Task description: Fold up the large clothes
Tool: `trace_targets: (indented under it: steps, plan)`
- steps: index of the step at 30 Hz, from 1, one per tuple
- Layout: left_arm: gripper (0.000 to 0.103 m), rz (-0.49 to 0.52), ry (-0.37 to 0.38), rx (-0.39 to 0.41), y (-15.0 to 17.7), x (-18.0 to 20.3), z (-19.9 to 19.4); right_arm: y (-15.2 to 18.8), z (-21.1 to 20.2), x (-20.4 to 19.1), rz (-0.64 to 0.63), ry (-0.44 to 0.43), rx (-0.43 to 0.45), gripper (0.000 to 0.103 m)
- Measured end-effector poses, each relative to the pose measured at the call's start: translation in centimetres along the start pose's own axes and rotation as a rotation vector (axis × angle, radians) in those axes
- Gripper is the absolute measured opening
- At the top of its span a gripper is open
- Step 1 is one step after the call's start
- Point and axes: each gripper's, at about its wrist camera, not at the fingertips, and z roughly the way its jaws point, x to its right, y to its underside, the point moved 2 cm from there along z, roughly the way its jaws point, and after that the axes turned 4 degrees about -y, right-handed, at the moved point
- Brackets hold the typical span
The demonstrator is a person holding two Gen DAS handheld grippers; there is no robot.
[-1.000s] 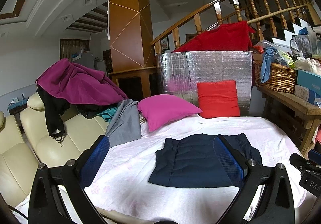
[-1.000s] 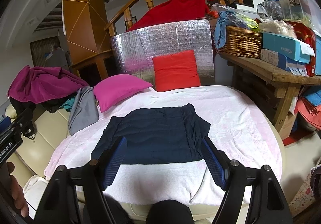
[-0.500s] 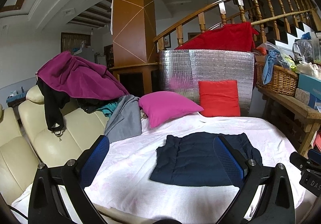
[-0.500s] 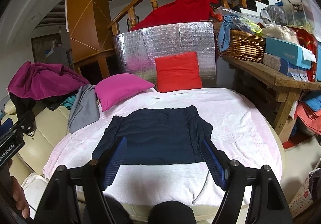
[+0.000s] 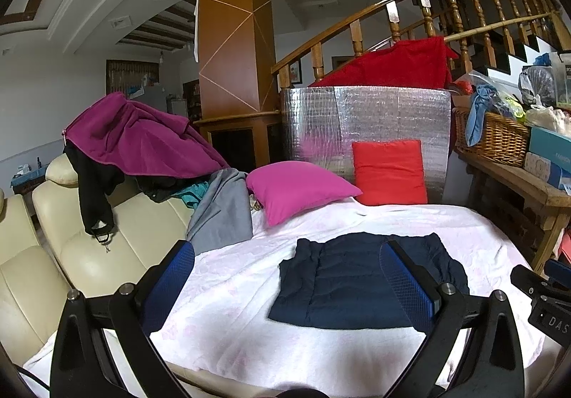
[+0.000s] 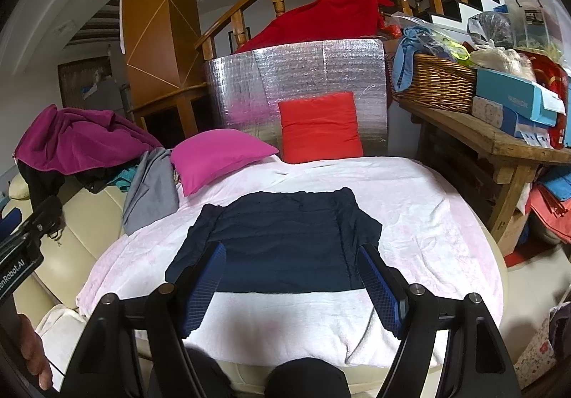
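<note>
A dark navy quilted garment lies folded flat in a rough rectangle on the pale pink sheet; it also shows in the right wrist view. My left gripper is open and empty, held above the sheet's near left part, short of the garment. My right gripper is open and empty, held above the garment's near edge. Neither gripper touches the cloth.
A pink sheet covers the work surface. A magenta pillow and a red cushion lean at the back before a silver foil panel. Clothes pile lies on a cream sofa left. A wooden bench with a basket stands right.
Both grippers have drawn back and lifted slightly from the garment, so it looks a little farther away. The garment itself has not moved. Both stay open.
</note>
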Motion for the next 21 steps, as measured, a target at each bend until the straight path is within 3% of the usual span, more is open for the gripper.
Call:
trace_targets:
  steps: [21]
  plan:
    - [0.103, 0.045, -0.006, -0.028, -0.5, 1.8, 0.9, -0.7, 1.1, 1.7, 0.034, -0.002, 0.01, 0.079]
